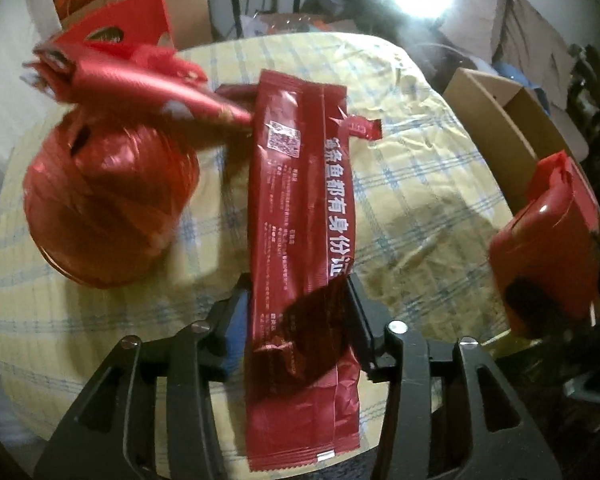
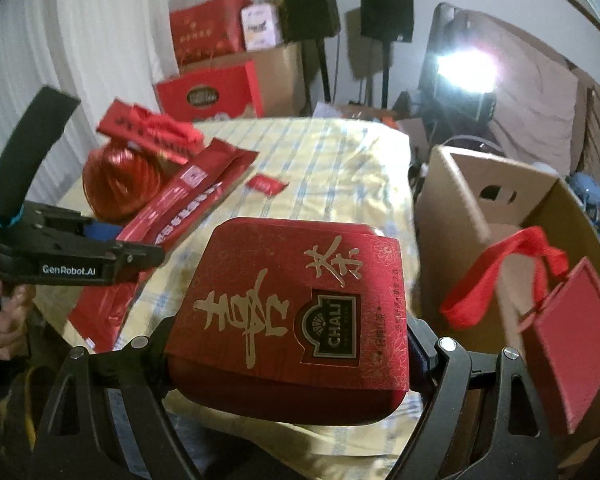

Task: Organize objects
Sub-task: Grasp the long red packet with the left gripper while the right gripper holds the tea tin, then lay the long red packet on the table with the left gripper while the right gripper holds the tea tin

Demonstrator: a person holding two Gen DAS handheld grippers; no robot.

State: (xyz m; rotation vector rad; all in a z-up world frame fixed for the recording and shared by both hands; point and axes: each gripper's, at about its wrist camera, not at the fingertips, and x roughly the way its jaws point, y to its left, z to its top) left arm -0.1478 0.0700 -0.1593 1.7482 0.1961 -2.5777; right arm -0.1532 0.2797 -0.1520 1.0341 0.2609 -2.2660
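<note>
1. Between your left tongs (image 1: 296,304) lies the long red packet (image 1: 300,216) on the checked surface (image 1: 420,184); its long axis runs straight away from the tongs, so the jaws straddle its width near the close end; they stand part spread and I cannot tell if the pads press it.
2. Your right tongs (image 2: 288,344) stand wide, pinching the red tea tin (image 2: 292,304) by its sides; the open cardboard box (image 2: 496,184) lies just to their right, nearer this hand than the left.
</note>
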